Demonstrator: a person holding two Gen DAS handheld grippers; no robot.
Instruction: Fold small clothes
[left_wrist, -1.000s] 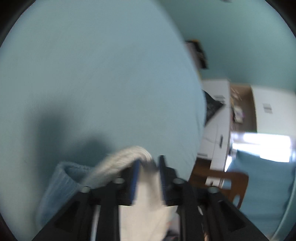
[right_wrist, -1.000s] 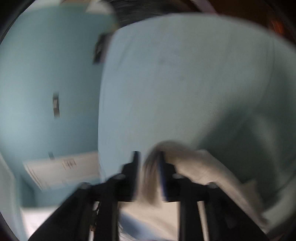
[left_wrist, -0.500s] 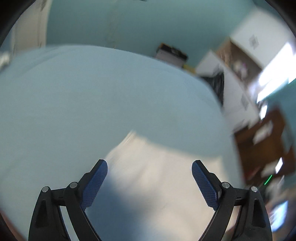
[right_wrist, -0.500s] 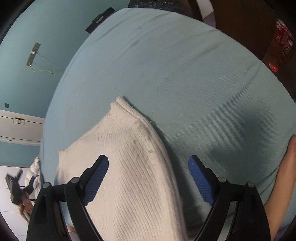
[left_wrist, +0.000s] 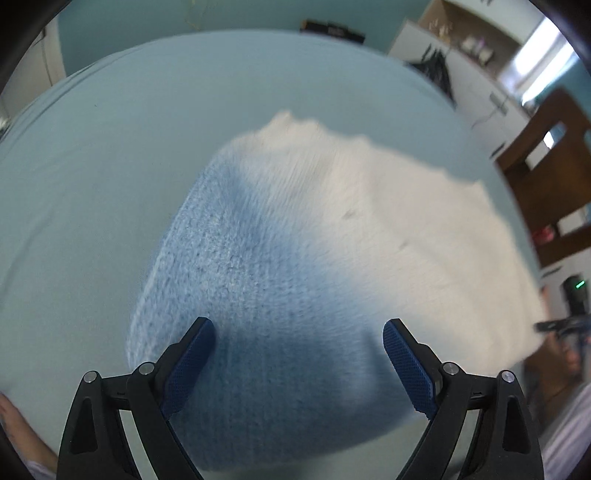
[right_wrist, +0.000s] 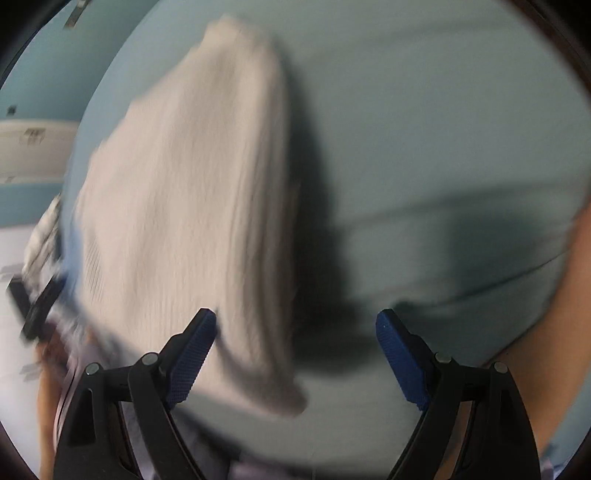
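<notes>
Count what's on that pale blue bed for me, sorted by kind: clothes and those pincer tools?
Knitted garments, white and blue: 1
Hand-held grippers, both open and empty: 2, left hand-held gripper and right hand-held gripper
Total: 3

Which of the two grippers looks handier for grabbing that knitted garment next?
Probably the left gripper: the white-and-blue knit garment fills the space between its open fingers. The right gripper straddles only its edge.

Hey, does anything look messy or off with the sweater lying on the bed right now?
Nothing looks damaged or spilled. The white and blue knit sweater lies folded on the light blue bedsheet. Its top edge looks a little uneven, though blur makes that hard to judge. Both the left gripper and right gripper are open, holding nothing.
</notes>
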